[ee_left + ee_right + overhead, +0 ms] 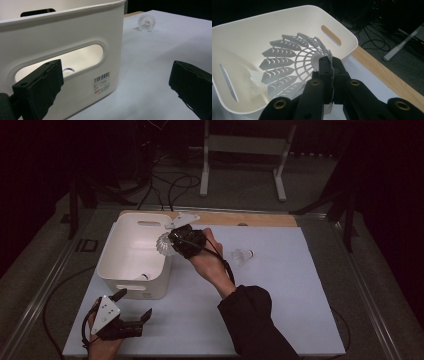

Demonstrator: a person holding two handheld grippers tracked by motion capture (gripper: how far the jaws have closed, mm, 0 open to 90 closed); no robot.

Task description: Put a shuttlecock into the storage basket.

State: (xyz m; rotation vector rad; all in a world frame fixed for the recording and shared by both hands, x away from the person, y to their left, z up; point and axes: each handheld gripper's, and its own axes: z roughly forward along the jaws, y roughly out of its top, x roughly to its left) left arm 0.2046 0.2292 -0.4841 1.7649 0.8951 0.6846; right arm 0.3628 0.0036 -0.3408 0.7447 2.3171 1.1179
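My right gripper (173,240) hangs over the right rim of the white bin (112,265), shut on the thin skirt of a white plastic shuttlecock (164,246). In the right gripper view the jaws (329,65) pinch the edge of that skirt (284,67) above the bin's inside (287,17). A second shuttlecock (256,78) lies on the bin floor, and its blue-banded cork (68,70) shows through the handle slot. A third shuttlecock (241,255) lies on the white mat right of the bin. My left gripper (135,302) stands open near the bin's front wall (75,32), with nothing between its fingers.
A white mat (280,310) covers the table, with a wooden strip (260,219) along its far edge. Black cables (170,185) and a white stand's legs (205,175) lie on the floor beyond. The person's dark sleeve (250,320) crosses the mat's front middle.
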